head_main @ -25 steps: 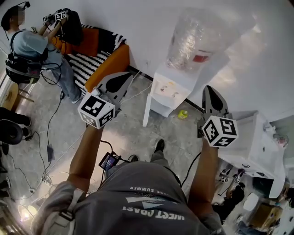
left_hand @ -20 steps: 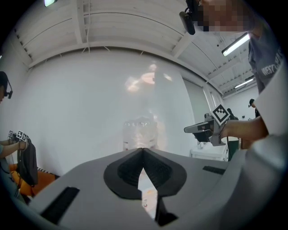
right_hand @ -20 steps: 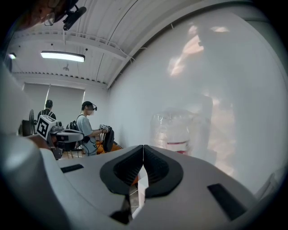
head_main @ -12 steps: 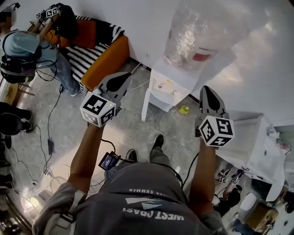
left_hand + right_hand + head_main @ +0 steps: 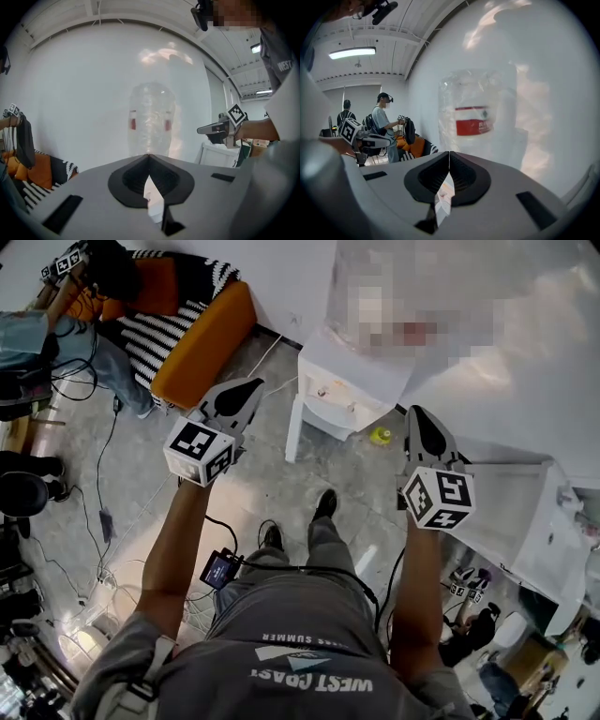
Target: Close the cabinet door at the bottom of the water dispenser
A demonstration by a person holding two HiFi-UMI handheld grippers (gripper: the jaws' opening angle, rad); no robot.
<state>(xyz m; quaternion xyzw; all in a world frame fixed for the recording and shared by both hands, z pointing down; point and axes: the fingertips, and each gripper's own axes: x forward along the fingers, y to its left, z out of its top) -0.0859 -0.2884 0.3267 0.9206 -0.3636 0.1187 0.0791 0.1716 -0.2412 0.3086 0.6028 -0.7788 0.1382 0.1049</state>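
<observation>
Standing short of the water dispenser (image 5: pixel 352 395), the person holds the left gripper (image 5: pixel 248 390) and right gripper (image 5: pixel 420 418) raised, fingers pressed together and empty, probably to nudge its swung-out cabinet door (image 5: pixel 294 432) shut.

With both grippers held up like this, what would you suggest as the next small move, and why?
Probably lower the left gripper toward the white cabinet door, standing ajar at the white water dispenser's base. It and the right gripper have shut, empty jaws, clear of the door; the left looks nearer.
</observation>
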